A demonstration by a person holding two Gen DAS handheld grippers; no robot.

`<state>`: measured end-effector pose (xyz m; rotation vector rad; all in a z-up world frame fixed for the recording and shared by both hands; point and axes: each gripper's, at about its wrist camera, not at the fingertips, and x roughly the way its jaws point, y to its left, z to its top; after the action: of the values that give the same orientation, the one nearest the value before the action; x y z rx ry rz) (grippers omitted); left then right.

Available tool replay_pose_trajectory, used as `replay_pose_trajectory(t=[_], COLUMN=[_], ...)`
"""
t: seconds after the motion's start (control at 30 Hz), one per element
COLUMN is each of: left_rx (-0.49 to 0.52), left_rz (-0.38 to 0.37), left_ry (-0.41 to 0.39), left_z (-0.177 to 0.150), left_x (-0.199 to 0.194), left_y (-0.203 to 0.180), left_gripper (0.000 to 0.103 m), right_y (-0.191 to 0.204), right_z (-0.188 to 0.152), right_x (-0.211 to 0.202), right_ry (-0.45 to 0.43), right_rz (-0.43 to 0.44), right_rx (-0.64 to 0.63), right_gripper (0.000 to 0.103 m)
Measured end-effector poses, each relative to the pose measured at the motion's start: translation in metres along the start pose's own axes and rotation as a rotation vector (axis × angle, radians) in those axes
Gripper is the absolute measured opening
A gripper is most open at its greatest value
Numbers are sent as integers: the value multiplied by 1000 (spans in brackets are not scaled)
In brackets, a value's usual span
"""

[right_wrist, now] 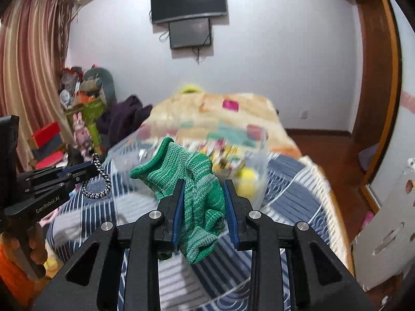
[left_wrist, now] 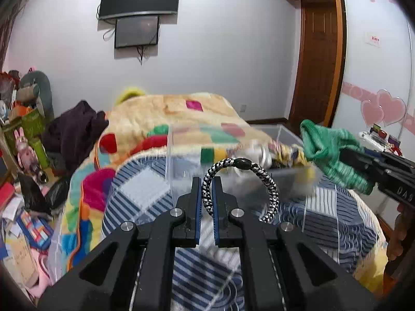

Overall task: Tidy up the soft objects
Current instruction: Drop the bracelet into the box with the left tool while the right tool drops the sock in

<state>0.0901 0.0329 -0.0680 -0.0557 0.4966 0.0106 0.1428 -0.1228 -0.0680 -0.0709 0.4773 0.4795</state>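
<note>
Crumpled green knit sock [right_wrist: 199, 194], ribbed cuff upward, between blue-padded fingers [right_wrist: 178, 207].

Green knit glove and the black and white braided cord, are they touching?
Apart. The left wrist view shows the green knit glove in the right gripper, well right of the braided cord, with bedding between.
</note>
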Motion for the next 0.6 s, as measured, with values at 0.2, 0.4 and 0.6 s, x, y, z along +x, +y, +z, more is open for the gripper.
replay_pose_trajectory(t=[0.2,0.4,0.6], left_rx=[6,-24,-36], left_rz=[41,82,104], left_ry=[-34,-24,25], left_z=[29,38,34], left_x=[15,38,70], left_y=[4,14,16], left_gripper=[6,6,6], right_y=[-1,5,13], right_z=[28,35,23], right_x=[6,30,57], right_ry=[-82,-69,10], right_rz=[-55,-58,-48], right_rx=[24,39,29], right_gripper=[26,26,26])
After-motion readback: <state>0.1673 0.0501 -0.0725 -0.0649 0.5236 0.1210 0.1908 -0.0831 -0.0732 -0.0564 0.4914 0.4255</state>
